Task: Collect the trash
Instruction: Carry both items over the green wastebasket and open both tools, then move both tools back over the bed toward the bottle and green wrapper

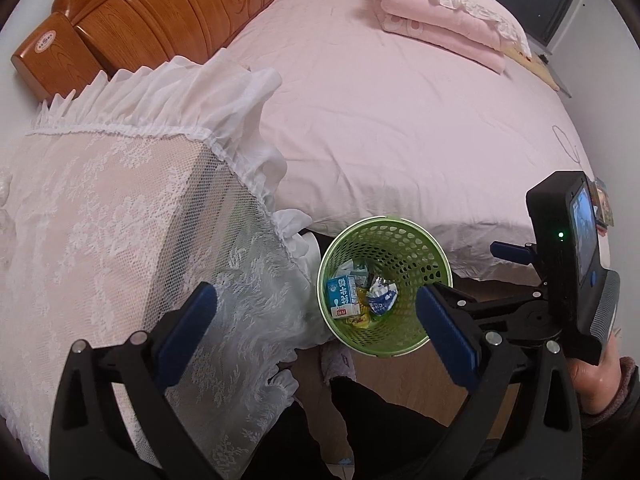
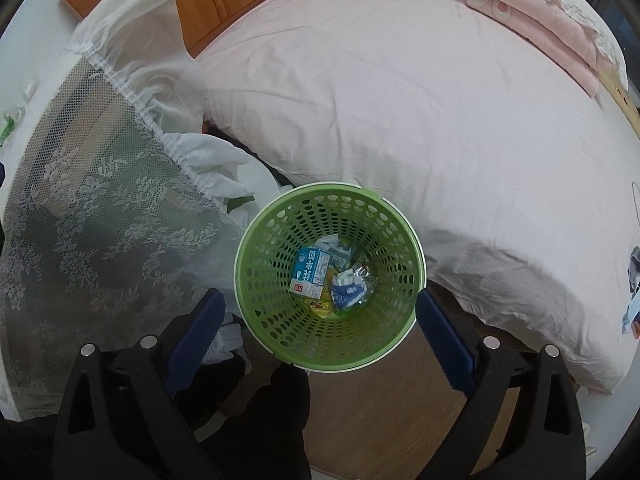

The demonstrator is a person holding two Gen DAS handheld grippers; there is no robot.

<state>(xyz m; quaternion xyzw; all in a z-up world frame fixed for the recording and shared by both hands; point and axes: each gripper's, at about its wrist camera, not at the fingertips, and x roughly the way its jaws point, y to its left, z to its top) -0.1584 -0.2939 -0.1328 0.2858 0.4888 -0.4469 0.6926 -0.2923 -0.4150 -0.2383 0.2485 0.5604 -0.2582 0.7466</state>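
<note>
A green perforated trash basket point(image 1: 404, 236) stands on the wood floor between the bed and a lace-covered stand; it also shows in the right wrist view point(image 2: 280, 240). Inside lie a blue and white milk carton point(image 1: 342, 296) point(image 2: 310, 272), a crumpled blue and white wrapper point(image 1: 382, 296) point(image 2: 350, 290) and a yellow wrapper point(image 2: 318, 306). My left gripper point(image 1: 316, 316) is open and empty above the basket's left side. My right gripper point(image 2: 320, 328) is open and empty over the basket's near rim; its body shows in the left wrist view point(image 1: 568, 264).
A bed with a pink sheet point(image 1: 400, 112) fills the far side, with a folded pink quilt point(image 1: 440, 20) and a wooden headboard point(image 1: 160, 8). A stand under white lace cloth point(image 1: 100, 220) is at the left. Small items lie at the bed's right edge point(image 2: 632, 280).
</note>
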